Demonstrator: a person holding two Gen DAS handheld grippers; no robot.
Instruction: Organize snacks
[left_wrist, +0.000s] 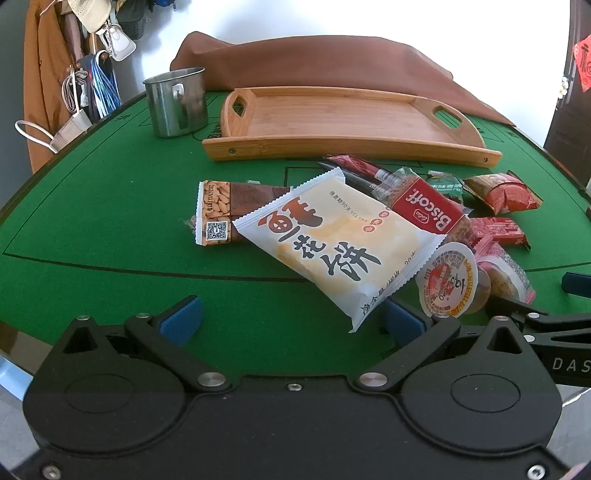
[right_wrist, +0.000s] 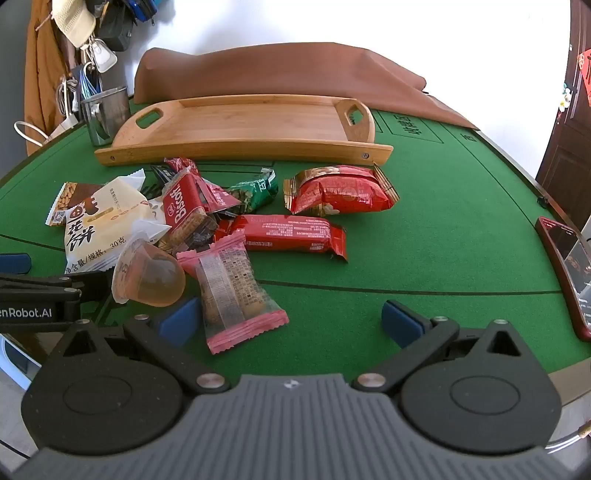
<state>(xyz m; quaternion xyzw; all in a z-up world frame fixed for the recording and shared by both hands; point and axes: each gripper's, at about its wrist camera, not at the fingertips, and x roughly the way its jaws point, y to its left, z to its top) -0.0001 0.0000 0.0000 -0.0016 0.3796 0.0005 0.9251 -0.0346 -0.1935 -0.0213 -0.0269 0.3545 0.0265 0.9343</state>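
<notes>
Snack pile (right_wrist: 207, 229) lies just ahead of each wide-open (empty) hand-held gripper (right_wrist: 291, 321).

I'm working in a home room: a green felt game table (left_wrist: 110, 221), coats and bags (left_wrist: 92, 55) hung by the wall, a steel mug (left_wrist: 175, 101), a phone (right_wrist: 567, 269) lying nearby.

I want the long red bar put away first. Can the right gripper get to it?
Probably yes. The right gripper is open with nothing between its jaws, and the long red bar lies flat ahead on the green table. Only the pink packet overlaps its near-left end.
</notes>
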